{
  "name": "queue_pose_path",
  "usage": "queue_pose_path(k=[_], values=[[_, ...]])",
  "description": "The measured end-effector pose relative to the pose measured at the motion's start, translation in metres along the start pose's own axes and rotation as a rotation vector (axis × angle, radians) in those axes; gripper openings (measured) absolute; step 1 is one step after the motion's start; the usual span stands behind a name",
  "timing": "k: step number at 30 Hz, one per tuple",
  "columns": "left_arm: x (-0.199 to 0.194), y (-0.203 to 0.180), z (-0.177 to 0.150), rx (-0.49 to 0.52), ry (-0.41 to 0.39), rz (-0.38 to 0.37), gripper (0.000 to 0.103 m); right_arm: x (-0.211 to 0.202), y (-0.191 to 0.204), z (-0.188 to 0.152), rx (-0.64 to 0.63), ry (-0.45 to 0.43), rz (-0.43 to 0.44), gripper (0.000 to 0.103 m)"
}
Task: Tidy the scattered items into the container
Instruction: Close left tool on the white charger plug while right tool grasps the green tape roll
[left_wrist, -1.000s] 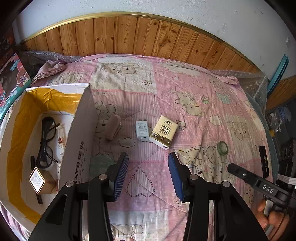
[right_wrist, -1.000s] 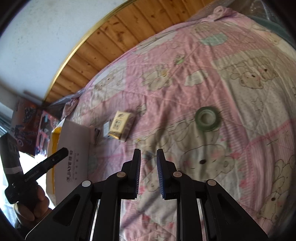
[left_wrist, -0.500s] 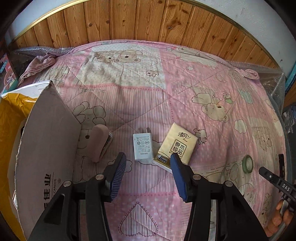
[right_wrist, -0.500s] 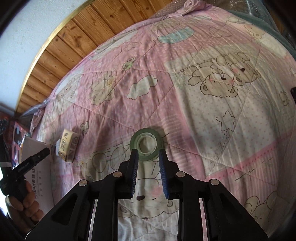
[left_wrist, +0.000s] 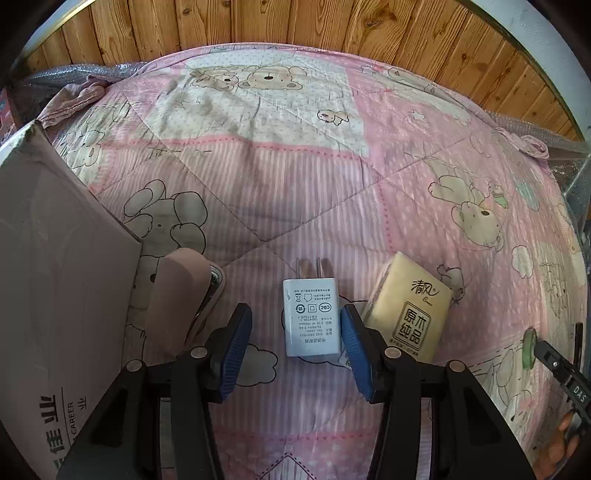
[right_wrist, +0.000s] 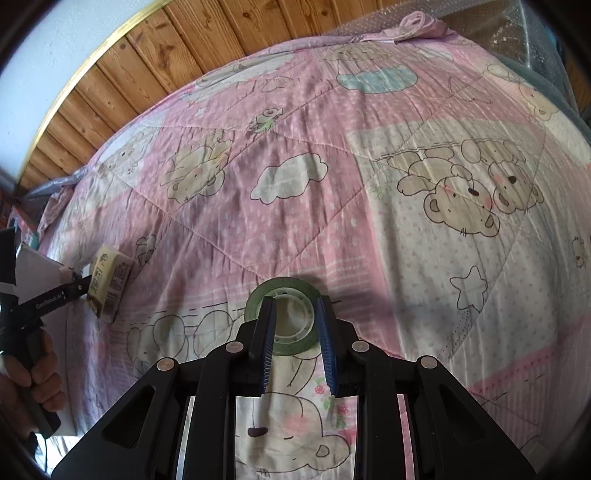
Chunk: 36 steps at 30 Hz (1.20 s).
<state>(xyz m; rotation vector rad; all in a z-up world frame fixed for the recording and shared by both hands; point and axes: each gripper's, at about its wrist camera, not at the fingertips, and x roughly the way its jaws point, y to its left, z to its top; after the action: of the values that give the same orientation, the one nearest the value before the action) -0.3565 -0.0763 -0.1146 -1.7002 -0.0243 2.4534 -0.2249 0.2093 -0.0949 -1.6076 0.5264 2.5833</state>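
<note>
White charger (left_wrist: 312, 320), yellow tissue pack (left_wrist: 410, 320), pink stapler (left_wrist: 177, 299), green tape roll (right_wrist: 284, 314) lie on quilt.

Right tongs (right_wrist: 294, 321) straddle the green tape roll (right_wrist: 286, 317) on the quilt (right_wrist: 332, 184), seemingly not yet clamped.

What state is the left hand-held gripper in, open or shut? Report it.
Open. The left hand-held gripper has its blue pads spread wide on either side of the white charger, not yet squeezing it.

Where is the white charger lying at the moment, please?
In the left wrist view, the charger lies on the quilt between the open left gripper's fingers, beside the tissue pack.
</note>
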Motion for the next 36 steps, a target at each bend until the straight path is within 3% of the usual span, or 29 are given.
queue_pose_path(k=[4,9,14,21,30,33,34,36], values=[[0.005,-0.002,0.001,0.026,-0.022,0.017,0.051,0.002,0.005,0.000,-0.058,-0.011,-0.049,0.023],[0.006,-0.007,0.002,0.071,-0.054,0.046,0.032,0.005,-0.003,0.001,-0.046,-0.017,-0.067,0.017],[0.004,-0.003,0.001,0.070,-0.061,0.028,0.032,0.005,-0.002,0.001,-0.064,-0.013,-0.074,0.016],[-0.015,0.002,-0.001,0.031,-0.081,-0.002,0.031,-0.007,-0.008,-0.004,0.002,-0.003,-0.049,0.005],[-0.033,-0.004,-0.020,0.038,-0.074,-0.039,0.031,-0.020,-0.012,-0.011,0.040,-0.007,-0.025,0.005],[-0.038,-0.007,-0.028,0.037,-0.076,-0.048,0.031,-0.018,-0.006,-0.009,0.021,0.002,0.000,0.010],[-0.039,-0.007,-0.030,0.033,-0.074,-0.052,0.031,-0.017,-0.004,-0.008,0.014,0.003,0.011,0.017],[-0.043,-0.007,-0.035,0.029,-0.075,-0.059,0.031,-0.010,0.003,-0.008,-0.022,0.019,-0.019,0.021]])
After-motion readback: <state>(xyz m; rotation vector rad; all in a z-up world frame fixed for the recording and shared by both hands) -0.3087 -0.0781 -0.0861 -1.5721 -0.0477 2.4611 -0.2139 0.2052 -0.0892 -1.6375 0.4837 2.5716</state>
